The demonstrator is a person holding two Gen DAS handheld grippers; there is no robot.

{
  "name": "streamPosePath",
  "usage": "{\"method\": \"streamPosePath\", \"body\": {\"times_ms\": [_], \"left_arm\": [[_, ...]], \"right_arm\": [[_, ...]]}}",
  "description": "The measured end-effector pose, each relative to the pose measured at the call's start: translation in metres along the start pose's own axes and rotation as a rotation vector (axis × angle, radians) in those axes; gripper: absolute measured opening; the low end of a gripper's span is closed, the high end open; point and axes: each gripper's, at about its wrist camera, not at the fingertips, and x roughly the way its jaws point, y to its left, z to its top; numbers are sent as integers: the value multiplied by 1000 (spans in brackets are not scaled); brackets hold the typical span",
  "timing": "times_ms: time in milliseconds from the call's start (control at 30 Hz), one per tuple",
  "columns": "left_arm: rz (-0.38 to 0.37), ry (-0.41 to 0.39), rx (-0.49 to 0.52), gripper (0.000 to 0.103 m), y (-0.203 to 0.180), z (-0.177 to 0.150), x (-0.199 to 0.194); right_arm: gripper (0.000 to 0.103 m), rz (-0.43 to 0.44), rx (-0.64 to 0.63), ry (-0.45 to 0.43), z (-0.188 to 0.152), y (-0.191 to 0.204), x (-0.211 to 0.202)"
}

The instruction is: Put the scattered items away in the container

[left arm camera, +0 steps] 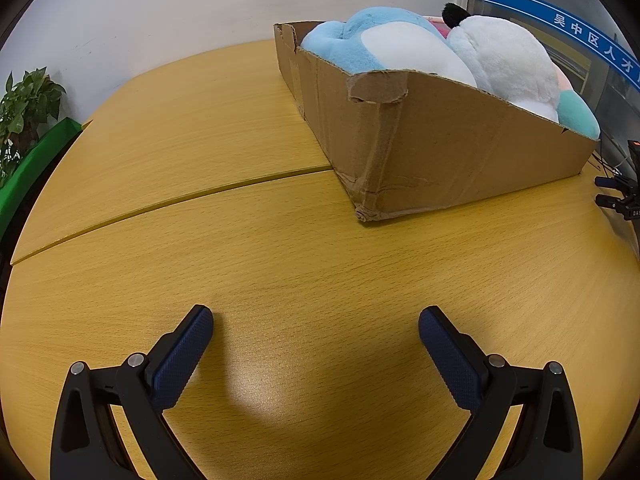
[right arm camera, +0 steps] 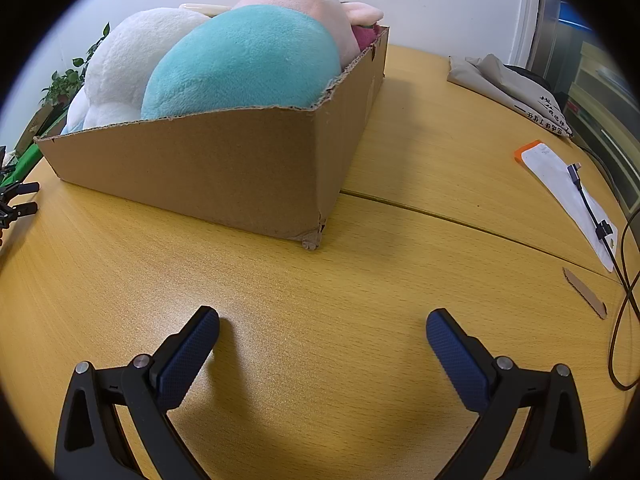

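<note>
Yellow wood-grain tabletop [left arm camera: 160,160] fills both views, bare under each tool. Left gripper [left arm camera: 316,322] hangs with jaws spread wide, nothing between them; right gripper [right arm camera: 323,323] the same. Ahead of both sits the torn brown cardboard box [right arm camera: 224,176], heaped with plush toys: teal [right arm camera: 244,64], white [left arm camera: 504,60], blue-and-white [left arm camera: 372,44], pink [right arm camera: 308,4].

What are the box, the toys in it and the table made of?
Box: brown corrugated cardboard, matte; torn, fluted edges and creased corners. Toys: soft plush, fuzzy pile. Table: looks like wood or wood-grain laminate, light yellow, smooth with a soft sheen; can't tell which.
</note>
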Motion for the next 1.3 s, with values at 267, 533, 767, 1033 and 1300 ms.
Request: {"method": "streamPosePath", "body": {"times_ms": [267, 533, 767, 1033, 1300], "left_arm": [[6, 0, -11, 103, 2, 0, -1], [-39, 2, 48, 103, 11, -3, -5], [-93, 5, 122, 103, 22, -9, -15], [-96, 3, 131, 103, 15, -24, -25], [-94, 3, 130, 103, 14, -24, -24]], "right_arm": [[103, 0, 0, 0, 0, 0, 0], [103, 0, 0, 0, -1, 0, 0], [103, -2, -2, 0, -1, 0, 0], [103, 54, -78, 0, -2, -3, 0], [103, 117, -163, 1, -7, -27, -5]]}}
